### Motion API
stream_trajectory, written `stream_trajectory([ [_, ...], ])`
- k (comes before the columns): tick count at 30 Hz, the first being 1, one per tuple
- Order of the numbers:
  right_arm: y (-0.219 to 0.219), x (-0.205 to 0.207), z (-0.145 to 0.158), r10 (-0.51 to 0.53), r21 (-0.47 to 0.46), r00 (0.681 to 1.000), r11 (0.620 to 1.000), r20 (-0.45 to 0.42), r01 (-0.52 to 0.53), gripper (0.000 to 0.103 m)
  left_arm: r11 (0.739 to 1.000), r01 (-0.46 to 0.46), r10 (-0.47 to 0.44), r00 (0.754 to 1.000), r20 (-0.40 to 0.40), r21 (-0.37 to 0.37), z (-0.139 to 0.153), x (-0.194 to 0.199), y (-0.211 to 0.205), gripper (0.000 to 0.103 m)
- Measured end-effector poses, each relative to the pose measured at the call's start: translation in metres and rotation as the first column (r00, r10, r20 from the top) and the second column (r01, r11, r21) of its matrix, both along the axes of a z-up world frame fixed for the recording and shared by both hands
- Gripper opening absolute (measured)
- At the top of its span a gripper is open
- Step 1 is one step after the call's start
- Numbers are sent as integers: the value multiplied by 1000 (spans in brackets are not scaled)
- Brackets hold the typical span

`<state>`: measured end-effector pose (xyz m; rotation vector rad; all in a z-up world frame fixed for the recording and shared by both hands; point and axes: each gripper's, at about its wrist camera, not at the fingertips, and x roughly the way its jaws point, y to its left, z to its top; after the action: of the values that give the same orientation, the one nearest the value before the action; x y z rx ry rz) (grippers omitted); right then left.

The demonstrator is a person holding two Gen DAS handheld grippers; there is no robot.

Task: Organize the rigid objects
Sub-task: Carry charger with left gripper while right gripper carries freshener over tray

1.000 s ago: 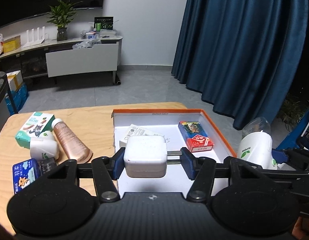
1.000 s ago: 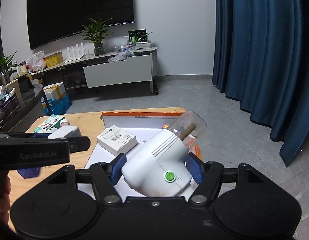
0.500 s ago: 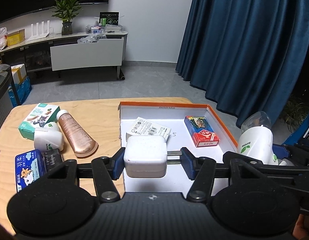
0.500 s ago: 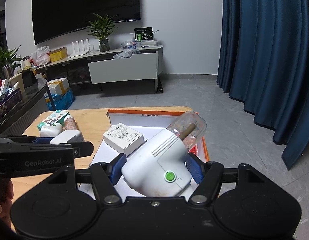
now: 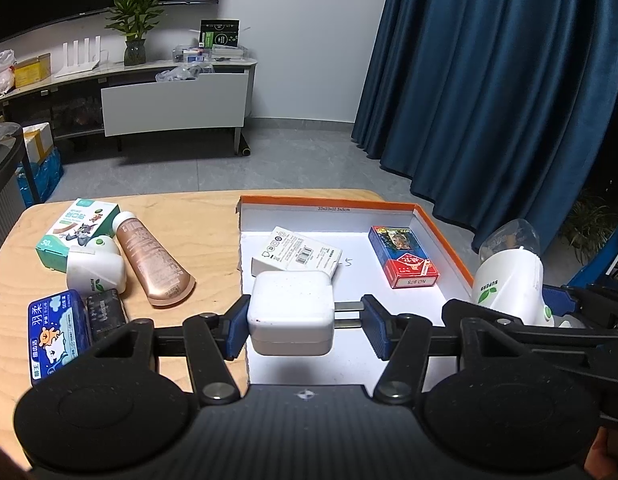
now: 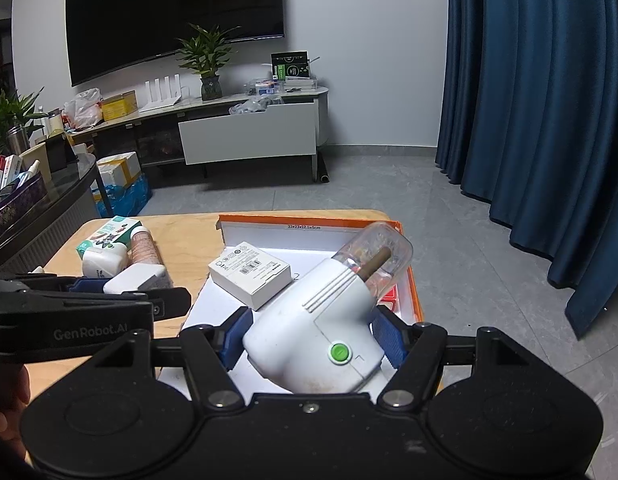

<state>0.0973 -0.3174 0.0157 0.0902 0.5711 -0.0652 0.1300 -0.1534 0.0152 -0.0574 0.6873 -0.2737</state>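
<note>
Since approx. a sec ago, hardly anything has changed: both claws are stalled w/ the same grips, and only the left view has crept, so more of the white labelled carton (image 5: 297,254) shows inside the orange-rimmed box (image 5: 329,204). Judging by that, neither item is placed yet and both drops remain to do.

Left claw (image 5: 305,318) is clamped on the white charger (image 5: 291,312), above the box's near-left edge by the desk (image 5: 205,232). Its prongs (image 5: 347,314) point sideways at the right-hand pad, so its axis runs across the claw.

Right claw (image 6: 313,340) is clamped on the white device w/ clear cap (image 6: 321,328), over the box's near-right part. Its long axis tilts up and away, cap end toward the far-right corner.
</note>
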Motion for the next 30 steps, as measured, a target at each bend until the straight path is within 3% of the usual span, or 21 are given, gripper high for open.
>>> stream_trajectory([
  [30,7,0,-2,6,-6,1000,1000,-6,-6,79,1000,-4,4,1000,-9,-7,-3,0,1,59],
])
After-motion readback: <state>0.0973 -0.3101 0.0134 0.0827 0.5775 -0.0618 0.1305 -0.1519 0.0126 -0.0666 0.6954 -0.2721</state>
